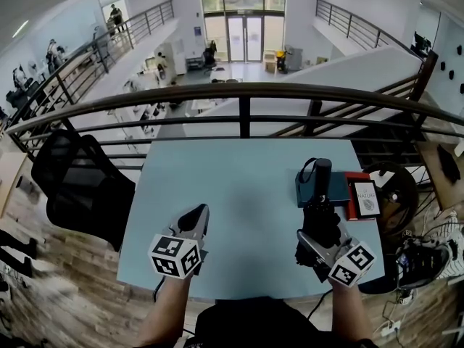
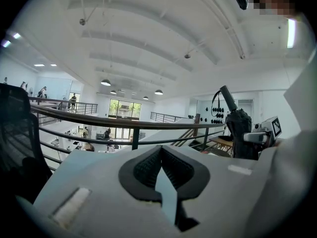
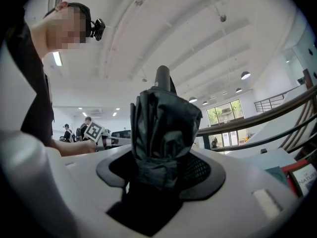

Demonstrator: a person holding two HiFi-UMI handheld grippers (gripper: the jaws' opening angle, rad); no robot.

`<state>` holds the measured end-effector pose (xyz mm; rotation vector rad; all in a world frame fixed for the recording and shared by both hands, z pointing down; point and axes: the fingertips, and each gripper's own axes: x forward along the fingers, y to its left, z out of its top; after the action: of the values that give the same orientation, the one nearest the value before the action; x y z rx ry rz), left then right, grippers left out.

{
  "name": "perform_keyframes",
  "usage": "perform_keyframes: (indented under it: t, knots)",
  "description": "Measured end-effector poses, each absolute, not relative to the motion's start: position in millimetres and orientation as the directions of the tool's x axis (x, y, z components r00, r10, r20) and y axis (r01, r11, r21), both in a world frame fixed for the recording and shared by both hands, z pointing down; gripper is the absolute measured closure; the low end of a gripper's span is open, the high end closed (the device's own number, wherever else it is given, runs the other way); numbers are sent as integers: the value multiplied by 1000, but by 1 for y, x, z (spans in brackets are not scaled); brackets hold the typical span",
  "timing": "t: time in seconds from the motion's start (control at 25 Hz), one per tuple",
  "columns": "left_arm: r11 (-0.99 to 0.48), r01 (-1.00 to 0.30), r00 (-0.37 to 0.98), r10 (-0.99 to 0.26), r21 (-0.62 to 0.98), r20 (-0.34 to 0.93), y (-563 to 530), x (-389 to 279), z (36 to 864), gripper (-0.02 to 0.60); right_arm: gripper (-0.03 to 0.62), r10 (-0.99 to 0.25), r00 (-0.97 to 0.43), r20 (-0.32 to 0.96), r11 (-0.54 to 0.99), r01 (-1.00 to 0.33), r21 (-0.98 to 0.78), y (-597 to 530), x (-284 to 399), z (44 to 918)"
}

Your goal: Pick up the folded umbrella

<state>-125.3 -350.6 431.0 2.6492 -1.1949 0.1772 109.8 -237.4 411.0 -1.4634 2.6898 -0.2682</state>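
Over the pale blue table (image 1: pixel 239 187), the left gripper (image 1: pixel 197 214) is held with its jaws closed together on nothing. Further right, the folded umbrella (image 1: pixel 320 194) (black, handle pointing away) is clamped in the right gripper (image 1: pixel 317 241), above a dark teal book (image 1: pixel 341 189).

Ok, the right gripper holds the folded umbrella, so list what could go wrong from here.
1. The right gripper clamps the black folded umbrella on its soft fabric near one end; the long handle end could sag or slip free.
2. That handle end hangs over the dark teal book at the light blue table's right side; a swing could knock it.
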Motion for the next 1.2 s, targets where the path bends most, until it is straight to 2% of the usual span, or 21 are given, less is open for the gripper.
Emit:
perform_keyframes:
  t: [1.2]
  knots:
    - [-659,-735,678,-703,161,214,-340,-108,437,575,333,-861,-508,32,499,-854,-146,-235,113,419]
